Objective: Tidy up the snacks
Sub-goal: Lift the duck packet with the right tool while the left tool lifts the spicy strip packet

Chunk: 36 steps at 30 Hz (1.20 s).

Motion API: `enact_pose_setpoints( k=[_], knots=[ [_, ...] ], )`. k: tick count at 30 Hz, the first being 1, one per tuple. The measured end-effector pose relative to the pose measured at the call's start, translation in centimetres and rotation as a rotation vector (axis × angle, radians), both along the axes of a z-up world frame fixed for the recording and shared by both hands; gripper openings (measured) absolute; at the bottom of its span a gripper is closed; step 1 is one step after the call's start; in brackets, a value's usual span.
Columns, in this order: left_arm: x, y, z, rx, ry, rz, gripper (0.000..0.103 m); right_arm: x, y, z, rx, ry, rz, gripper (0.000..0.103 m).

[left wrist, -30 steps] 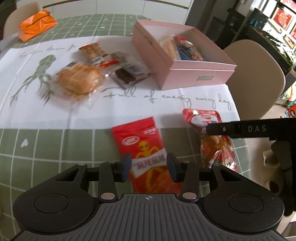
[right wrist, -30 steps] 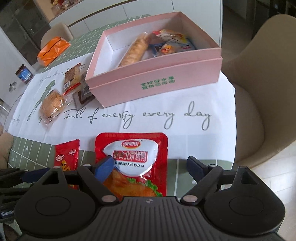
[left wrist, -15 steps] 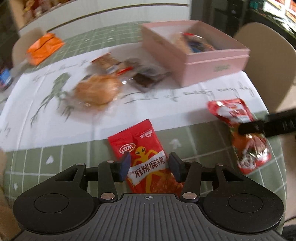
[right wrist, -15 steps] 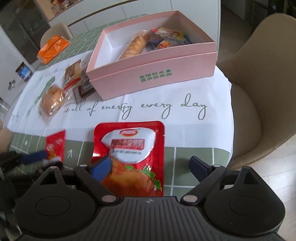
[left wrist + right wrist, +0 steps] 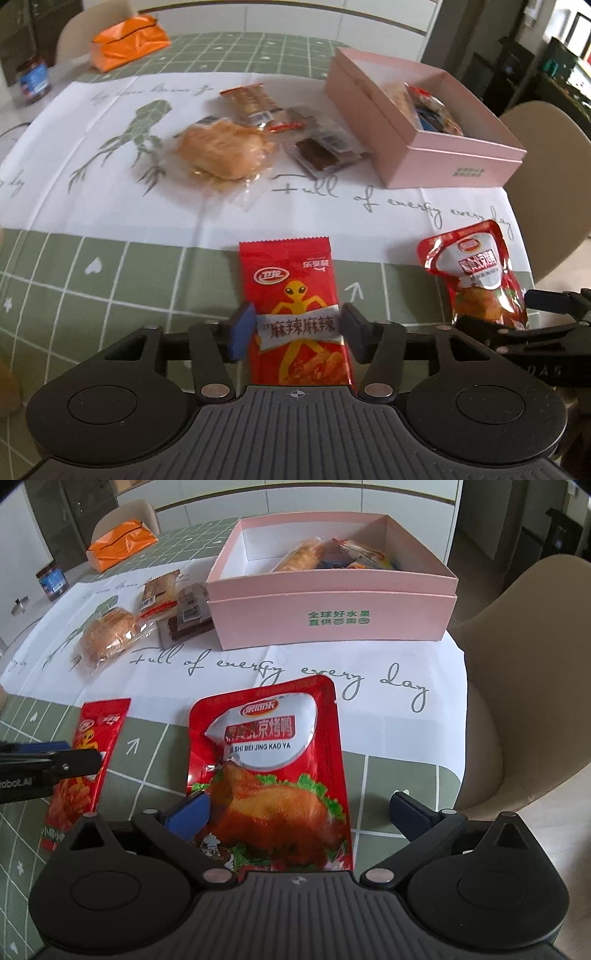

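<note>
A red spicy-strip packet point(image 5: 295, 314) lies flat on the green checked tablecloth. It sits between the fingers of my left gripper point(image 5: 297, 330), whose jaws are opening, with the pads beside the packet's edges and not pressing it. A red roast-duck pouch point(image 5: 269, 753) lies flat under my right gripper point(image 5: 301, 810). Those jaws are opening wide: the left pad is by the pouch's left edge and the right pad stands well off it. The open pink box point(image 5: 332, 616) behind holds several snacks. The pouch point(image 5: 476, 266) and the packet point(image 5: 92, 746) each show in the other view.
A wrapped bread point(image 5: 221, 149), a biscuit pack point(image 5: 251, 101) and brown bar packs point(image 5: 321, 147) lie on the white cloth left of the pink box point(image 5: 424, 162). An orange bag point(image 5: 127, 40) and a jar point(image 5: 35, 79) stand at the far side. A beige chair point(image 5: 535, 664) is by the table's right edge.
Both pairs of jaws have spread wider. The red packet and the duck pouch stay flat on the table. Both views have shifted slightly over the snacks.
</note>
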<state>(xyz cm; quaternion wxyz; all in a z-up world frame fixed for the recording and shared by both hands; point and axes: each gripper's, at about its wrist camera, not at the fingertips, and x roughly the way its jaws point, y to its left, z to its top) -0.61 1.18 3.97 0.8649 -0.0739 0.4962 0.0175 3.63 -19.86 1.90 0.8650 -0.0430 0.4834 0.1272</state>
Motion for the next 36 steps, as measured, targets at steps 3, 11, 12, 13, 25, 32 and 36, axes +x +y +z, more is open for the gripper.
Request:
enact_pose_setpoints(
  k=[3,11,12,13,25,32,36],
  knots=[
    [0.6,-0.5,-0.2,0.034,0.005,-0.032,0.064,-0.4,0.2,-0.1,-0.017,-0.017,0.015,0.103],
    [0.5,0.3,-0.3,0.012,-0.007,-0.071,0.063,-1.1,0.4,-0.3,-0.029,-0.043,0.025,0.103],
    [0.2,0.4,-0.3,0.013,-0.008,-0.086,0.062,-1.1,0.4,-0.3,-0.031,-0.040,0.031,0.103],
    [-0.1,0.4,-0.3,0.012,-0.009,-0.099,0.062,-1.0,0.5,-0.2,-0.037,-0.033,0.048,0.103],
    [-2.9,1.5,-0.1,-0.042,-0.014,-0.074,0.061,-0.2,0.7,2.3,0.055,-0.020,0.050,0.095],
    [-3.2,1.9,-0.1,-0.074,-0.013,-0.065,0.061,2.6,2.5,0.3,0.026,0.024,-0.066,0.099],
    [-3.3,1.9,-0.1,-0.080,-0.020,-0.061,0.061,2.3,3.7,-0.3,-0.036,-0.013,-0.048,0.103]
  ],
)
